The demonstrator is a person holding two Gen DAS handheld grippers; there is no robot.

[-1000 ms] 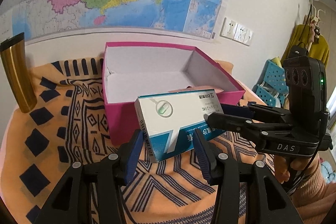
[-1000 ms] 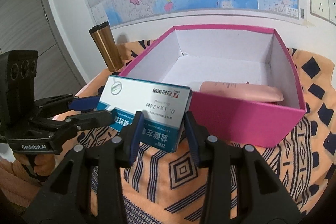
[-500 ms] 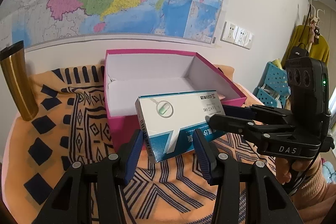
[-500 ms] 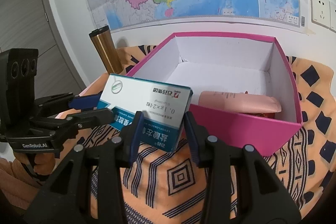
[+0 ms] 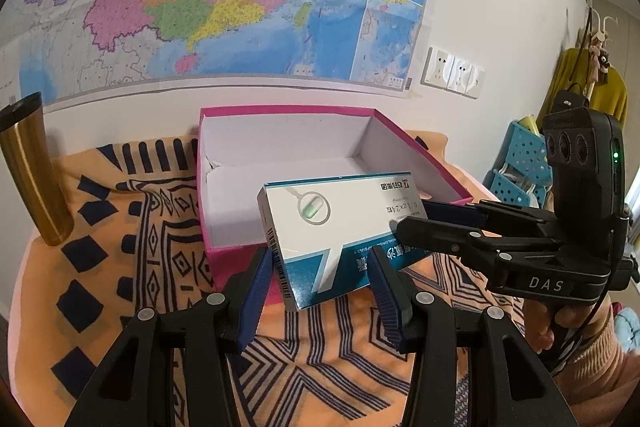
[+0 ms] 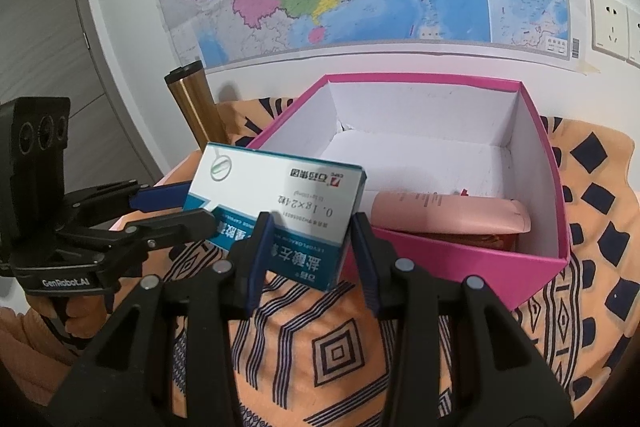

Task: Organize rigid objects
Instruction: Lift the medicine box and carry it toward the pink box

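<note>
From the left wrist, the medicine box hangs in the air just in front of the near wall of the pink box, tilted with its printed face up. The left gripper is clamped on its near end, blue pads pressed to the two narrow sides. The right gripper comes in from the right and pinches the far end — its lower finger lies across the printed face. It looks like thin cardboard: light and stiff enough to lift by its edges, but hollow, so I judge a hard squeeze would dent it. The glossy print seems slick; gripping the narrow sides near an end, as now, looks the safest hold. A gold flask stands well off to the left on the patterned cloth, out of the way.

From the right wrist, the same medicine box sits between the right gripper pads, which are closed on its short end, while the left gripper grips the opposite end. Behind it the pink box is open and mostly bare, except for a pink tube lying along the near wall — that is what stands in the way, I think, if the medicine box goes straight down over the rim. The gold flask stands beyond the pink box's left corner.
</note>
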